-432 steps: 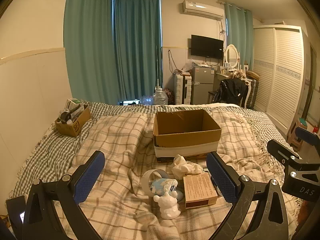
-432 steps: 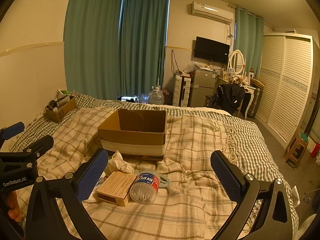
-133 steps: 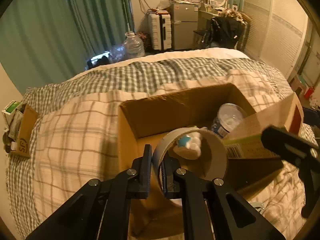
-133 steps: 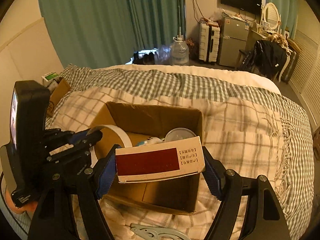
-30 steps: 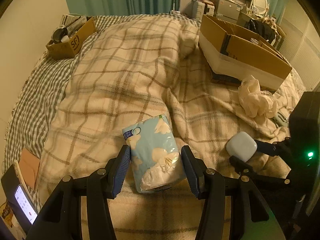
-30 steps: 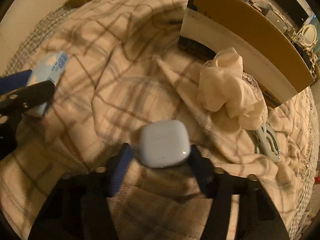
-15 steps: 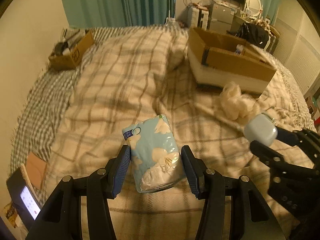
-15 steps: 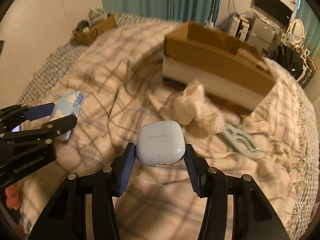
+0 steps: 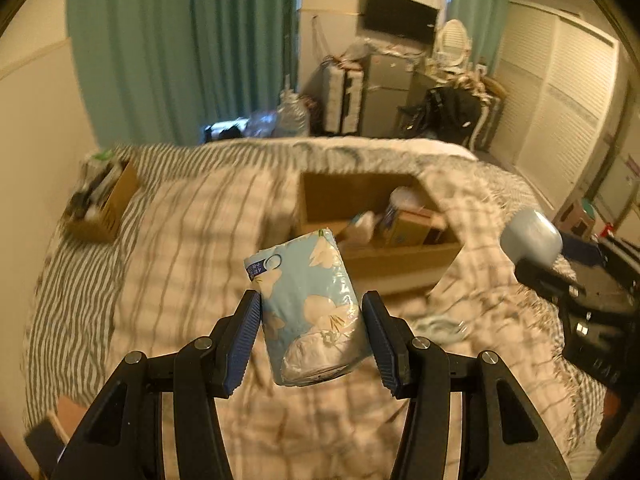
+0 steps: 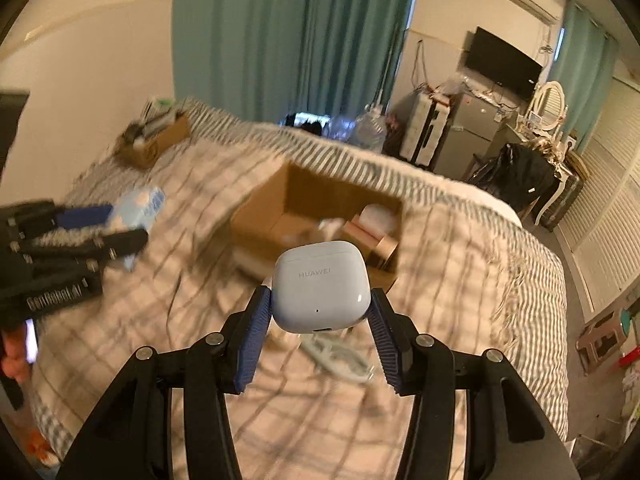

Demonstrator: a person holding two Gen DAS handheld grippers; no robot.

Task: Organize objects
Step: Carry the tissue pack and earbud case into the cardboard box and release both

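My left gripper (image 9: 312, 334) is shut on a light blue tissue pack (image 9: 306, 308) with white flowers, held in the air above the bed. My right gripper (image 10: 318, 326) is shut on a pale blue earbud case (image 10: 320, 290), also lifted. The open cardboard box (image 9: 320, 196) stands on the plaid blanket ahead of both grippers and holds a can, a small carton and other items. From the left wrist camera, the earbud case (image 9: 530, 234) shows at the right edge. From the right wrist camera, the tissue pack (image 10: 140, 204) shows at the left.
A pale plastic clip (image 10: 340, 356) lies on the blanket (image 9: 192, 240) just in front of the box. A small cardboard box of clutter (image 9: 102, 204) sits at the bed's left edge by the wall. Beyond the bed are curtains, a fridge and a wardrobe.
Both grippers have risen from the blanket with their objects and tilted up toward the box. The box interior has come into view; the background is blurred.
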